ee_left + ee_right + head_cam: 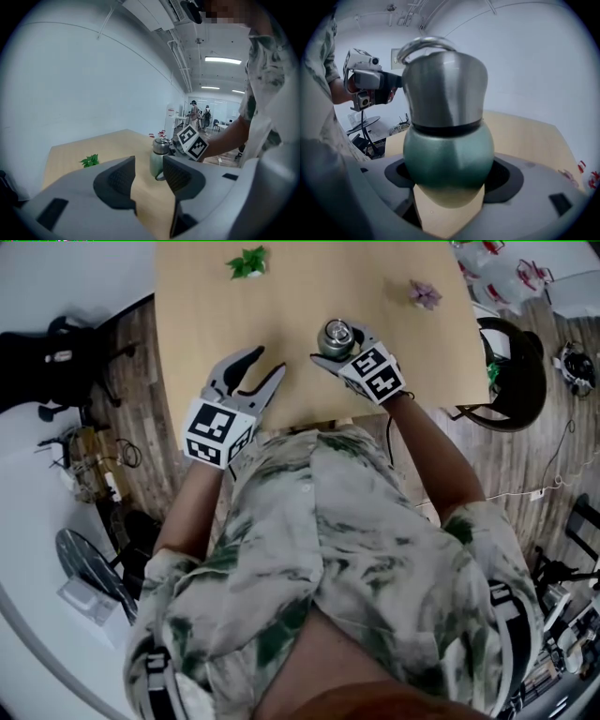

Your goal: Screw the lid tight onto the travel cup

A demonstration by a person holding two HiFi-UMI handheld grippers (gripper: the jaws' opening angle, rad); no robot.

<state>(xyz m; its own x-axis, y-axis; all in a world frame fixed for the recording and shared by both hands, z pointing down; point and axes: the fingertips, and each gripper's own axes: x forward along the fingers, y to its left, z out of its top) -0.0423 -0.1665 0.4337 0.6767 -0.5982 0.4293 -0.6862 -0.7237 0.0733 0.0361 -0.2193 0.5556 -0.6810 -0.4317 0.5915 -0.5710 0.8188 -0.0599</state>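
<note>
Grip: right claw point(452, 180) clamped on travel cup point(447, 150), keep it steady | left claw point(147, 176) apart, empty; should take lid point(443, 84) squarely

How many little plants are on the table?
2. A green plant sits at the far left of the table, and a purple plant at the far right, past the cup. More could hide behind the person.
</note>
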